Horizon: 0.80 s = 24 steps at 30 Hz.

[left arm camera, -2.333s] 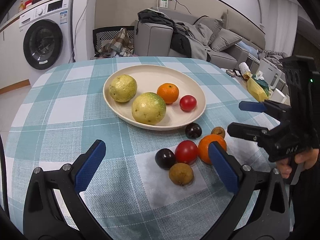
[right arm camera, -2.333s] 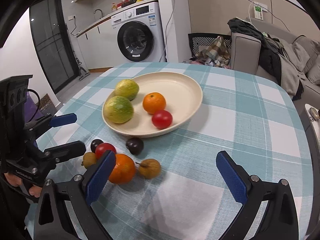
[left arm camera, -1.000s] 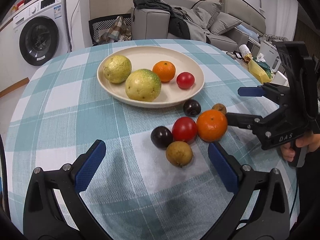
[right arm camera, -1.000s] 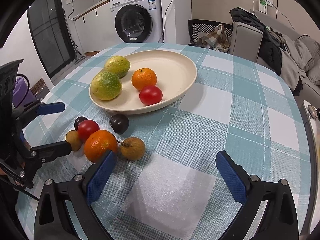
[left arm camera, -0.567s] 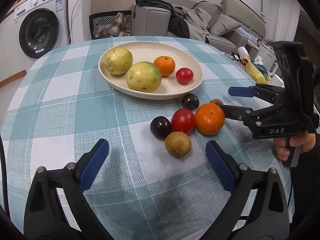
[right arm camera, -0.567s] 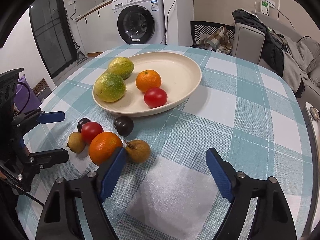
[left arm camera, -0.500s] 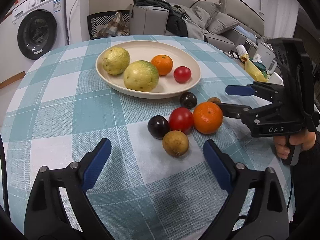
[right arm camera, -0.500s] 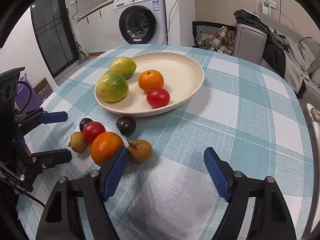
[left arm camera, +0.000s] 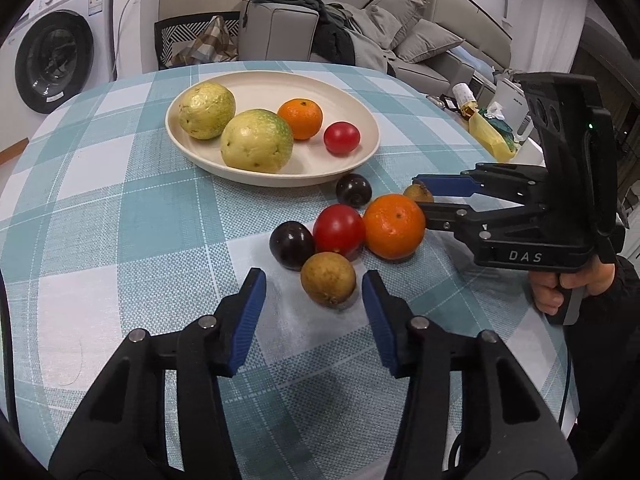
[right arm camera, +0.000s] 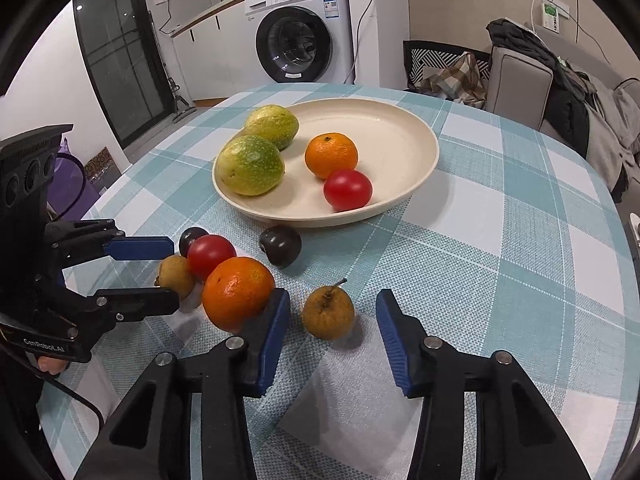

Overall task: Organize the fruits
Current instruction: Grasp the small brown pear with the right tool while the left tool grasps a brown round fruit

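Both hands are at the grasping step of sorting the loose fruit toward the wide cream-coloured shallow plate [left arm camera: 372, 136], which already holds two large yellow-green round fruits, a small orange mandarin and a small red tomato.

The left tongs [left arm camera: 314, 294] are closing around a small round brown-skinned fruit [left arm camera: 328, 279] that sits between the blue pads on the teal-and-white checked cloth of the desk [left arm camera: 120, 208]. The pads have not met its skin yet, so the tongs are open about it and nothing is held. This fruit touches or nearly touches a dark purple plum [left arm camera: 291, 245] and a red tomato [left arm camera: 339, 228] just behind it.

The right tongs [right arm camera: 330, 320] are likewise closing on a small brown stemmed fruit [right arm camera: 328, 311] lying between the pads, with gaps on both sides. The left pad of this pair stands right against a large bright orange [right arm camera: 238, 293], which sits just beside the stemmed fruit. Another dark plum [right arm camera: 281, 245] lies nearer the plate rim.

The next move probably calls for finishing each squeeze until the pads press the fruit, then lifting straight up. The risk, by the look of it, is nudging the close neighbours, the orange above all, and setting them rolling across the cloth.
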### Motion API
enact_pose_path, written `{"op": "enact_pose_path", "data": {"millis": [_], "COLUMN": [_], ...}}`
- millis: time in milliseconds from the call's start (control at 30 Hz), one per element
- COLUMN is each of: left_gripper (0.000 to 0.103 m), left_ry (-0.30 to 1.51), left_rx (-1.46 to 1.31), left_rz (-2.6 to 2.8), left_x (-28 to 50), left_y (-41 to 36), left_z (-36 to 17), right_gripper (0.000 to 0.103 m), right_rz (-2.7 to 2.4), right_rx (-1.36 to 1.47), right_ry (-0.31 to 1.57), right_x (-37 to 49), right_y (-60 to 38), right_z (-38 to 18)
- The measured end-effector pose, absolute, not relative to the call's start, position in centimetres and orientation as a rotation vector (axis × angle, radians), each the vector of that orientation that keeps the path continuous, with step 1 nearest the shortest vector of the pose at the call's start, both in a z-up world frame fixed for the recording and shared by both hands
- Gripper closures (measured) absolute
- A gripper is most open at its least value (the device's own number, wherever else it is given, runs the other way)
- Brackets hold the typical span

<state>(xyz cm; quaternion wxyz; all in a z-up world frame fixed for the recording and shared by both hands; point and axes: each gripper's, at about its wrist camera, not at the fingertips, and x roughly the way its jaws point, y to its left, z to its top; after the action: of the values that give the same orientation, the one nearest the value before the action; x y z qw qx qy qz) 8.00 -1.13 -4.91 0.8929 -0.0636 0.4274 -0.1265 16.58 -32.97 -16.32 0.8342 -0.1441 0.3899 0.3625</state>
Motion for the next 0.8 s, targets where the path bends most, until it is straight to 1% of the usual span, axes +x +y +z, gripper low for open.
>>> {"op": "enact_pose_path", "data": {"millis": [67,133,167,233,300,333,433,533,733,800], "left_gripper": [0.057,0.061,0.065,0.068,0.075,0.076,0.077,0.077,0.077,0.077], "left_ry": [0.886,0.886,0.888,0.888,0.887,0.885,0.882,0.880,0.867,0.863], "left_rx": [-0.133,-0.134,-0.136,-0.137,-0.141,-0.139,-0.132,-0.137,-0.141,-0.148], "left_rz": [-0.264,-0.271,-0.275,-0.281,-0.298,-0.303,-0.305,-0.307,-0.310,-0.309], "left_x": [7.99,7.98,8.02,8.04,8.01,7.93,7.84,7.74,7.62,7.60], "left_y": [-1.17,-1.21,-1.21,-1.22,-1.30,-1.38,-1.59,-1.54,-1.38,-1.24], "left_z": [-4.91,-4.94,-4.98,-5.02,-5.02,-4.99,-4.92,-4.86,-4.66,-4.61], "right_gripper": [0.056,0.056,0.056,0.056,0.057,0.058,0.062,0.063,0.072,0.074], "right_rz": [0.766,0.766,0.766,0.763,0.763,0.762,0.760,0.753,0.767,0.766], "right_rx": [-0.313,-0.317,-0.317,-0.321,-0.324,-0.325,-0.323,-0.342,-0.372,-0.367], "right_ry": [0.824,0.824,0.823,0.822,0.821,0.821,0.821,0.816,0.806,0.807], "right_x": [16.47,16.46,16.45,16.47,16.45,16.45,16.45,16.30,15.74,15.77], "right_y": [-32.87,-32.89,-32.89,-32.88,-32.82,-32.83,-32.85,-32.74,-32.43,-32.50], "right_z": [-16.35,-16.37,-16.37,-16.41,-16.43,-16.44,-16.44,-16.44,-16.48,-16.47]}}
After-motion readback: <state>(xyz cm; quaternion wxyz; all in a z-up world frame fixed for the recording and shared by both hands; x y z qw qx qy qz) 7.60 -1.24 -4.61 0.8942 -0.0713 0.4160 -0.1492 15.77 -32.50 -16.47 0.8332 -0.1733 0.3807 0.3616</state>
